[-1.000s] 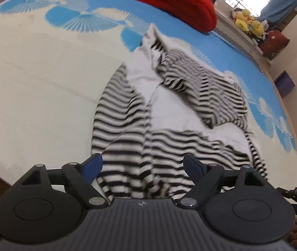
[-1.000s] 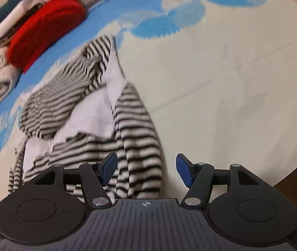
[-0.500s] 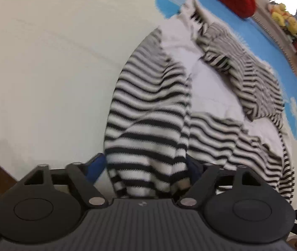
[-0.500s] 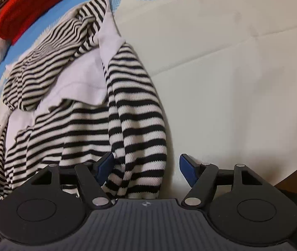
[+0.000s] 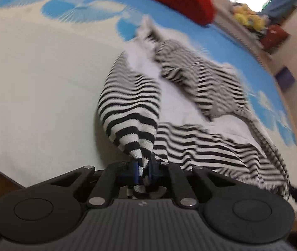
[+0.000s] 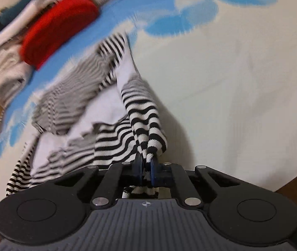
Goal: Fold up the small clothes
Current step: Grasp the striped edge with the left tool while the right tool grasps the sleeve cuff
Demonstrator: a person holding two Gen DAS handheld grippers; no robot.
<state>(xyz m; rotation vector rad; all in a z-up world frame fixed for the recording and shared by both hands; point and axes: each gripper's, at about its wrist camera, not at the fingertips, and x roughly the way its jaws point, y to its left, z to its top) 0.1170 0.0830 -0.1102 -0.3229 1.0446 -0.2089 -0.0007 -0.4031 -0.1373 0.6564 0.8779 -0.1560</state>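
Now: grasp step | left gripper (image 5: pixel 143 170) jaws closing, pinching hem of striped top (image 5: pixel 131 108) | right gripper (image 6: pixel 146 170) jaws closing on same hem, further along | top rumpled on bed cover (image 5: pixel 33 79), trailing toward 1 o'clock from left gripper | red garment (image 6: pixel 58 27) at 11 o'clock | next, likely: lift together, shake flat, keep hem taut.

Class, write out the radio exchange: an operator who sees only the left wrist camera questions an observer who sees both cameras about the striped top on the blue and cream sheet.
Operator: Does the right gripper have any cloth?
Observer: Yes. Its jaws are closing with a bunched edge of the striped top between the pads.
Operator: What lies beside the red knit, on the side that my view cuts off?
Observer: A folded cream knit, right against it.
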